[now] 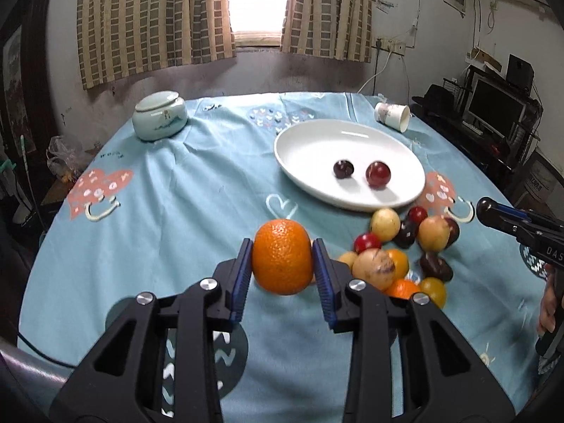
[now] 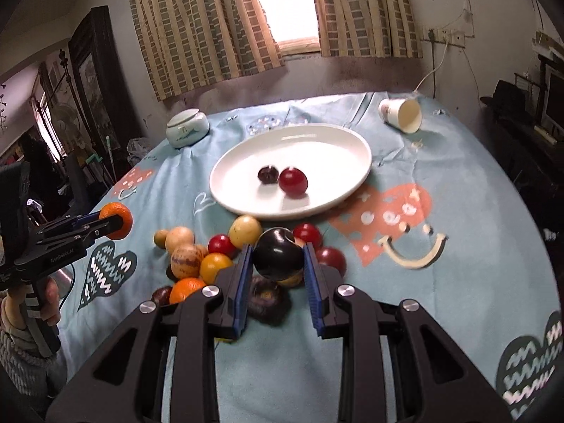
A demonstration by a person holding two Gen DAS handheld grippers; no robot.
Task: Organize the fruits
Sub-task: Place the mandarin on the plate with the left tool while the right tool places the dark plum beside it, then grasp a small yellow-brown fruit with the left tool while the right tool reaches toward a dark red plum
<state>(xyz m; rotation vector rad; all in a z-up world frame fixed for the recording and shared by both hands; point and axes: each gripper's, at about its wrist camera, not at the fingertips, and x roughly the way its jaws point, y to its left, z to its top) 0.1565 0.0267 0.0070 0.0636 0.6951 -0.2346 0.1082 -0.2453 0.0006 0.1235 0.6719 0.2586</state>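
Note:
My left gripper (image 1: 282, 259) is shut on an orange (image 1: 282, 256) and holds it above the tablecloth, left of the fruit pile (image 1: 402, 250). My right gripper (image 2: 278, 261) is shut on a dark plum (image 2: 278, 254), lifted just over the pile (image 2: 197, 261). The white plate (image 1: 317, 141) lies beyond with a dark plum (image 1: 343, 169) and a red plum (image 1: 378, 174) on it. In the right wrist view the plate (image 2: 317, 141) is straight ahead and the left gripper with the orange (image 2: 116, 220) is at the far left.
A lidded ceramic jar (image 1: 159, 115) stands at the back left of the round table. A paper cup (image 1: 393, 115) lies on its side at the back right. The blue tablecloth (image 1: 158, 211) covers the table. Shelves and a monitor stand to the right.

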